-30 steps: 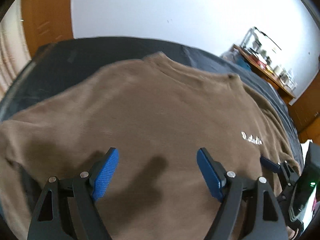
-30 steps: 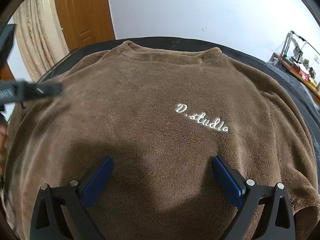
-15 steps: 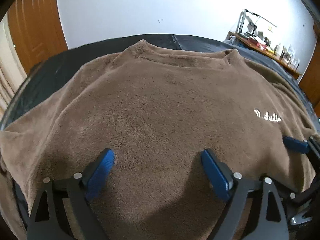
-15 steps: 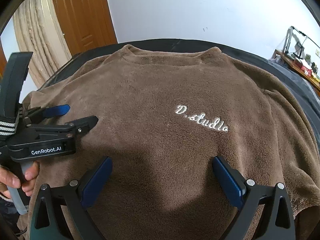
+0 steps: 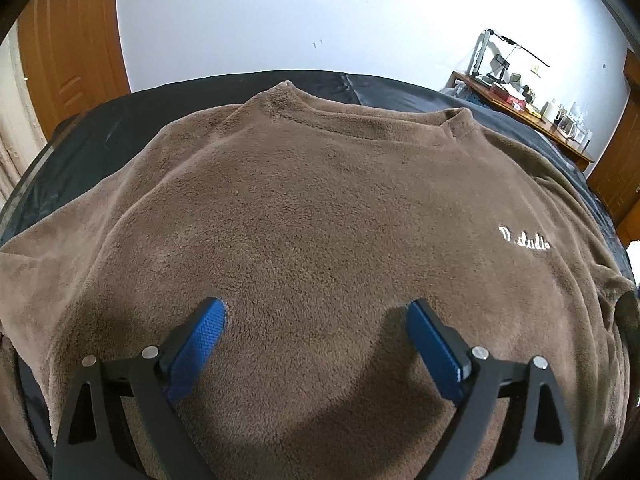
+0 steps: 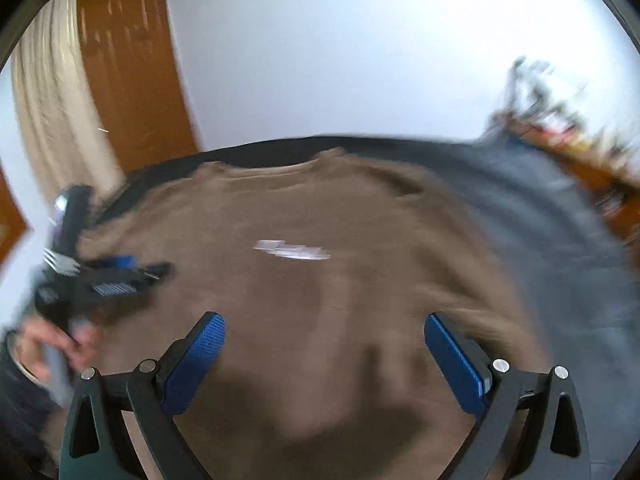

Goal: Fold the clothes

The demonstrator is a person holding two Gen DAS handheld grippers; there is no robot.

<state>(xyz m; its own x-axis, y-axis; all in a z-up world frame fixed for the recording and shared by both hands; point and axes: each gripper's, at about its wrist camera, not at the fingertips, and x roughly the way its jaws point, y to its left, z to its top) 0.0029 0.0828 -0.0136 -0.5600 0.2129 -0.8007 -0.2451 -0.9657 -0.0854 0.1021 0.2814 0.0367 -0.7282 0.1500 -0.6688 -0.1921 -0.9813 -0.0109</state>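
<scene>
Right gripper (image 6: 324,356) has swung toward 3 o'clock; view blurs.
Both grippers gape empty; left gripper (image 5: 316,340) hovers low over sweater (image 5: 320,208), flat on bed (image 5: 100,140), collar at 12 o'clock.

We count one sweater (image 5: 320,216) | two grippers, left (image 5: 316,320) and right (image 6: 324,332) | four blue pads (image 5: 200,340) | one hand (image 6: 44,344) | one door (image 5: 72,52) | one curtain (image 6: 48,92) | one cluttered desk (image 5: 532,114)
</scene>
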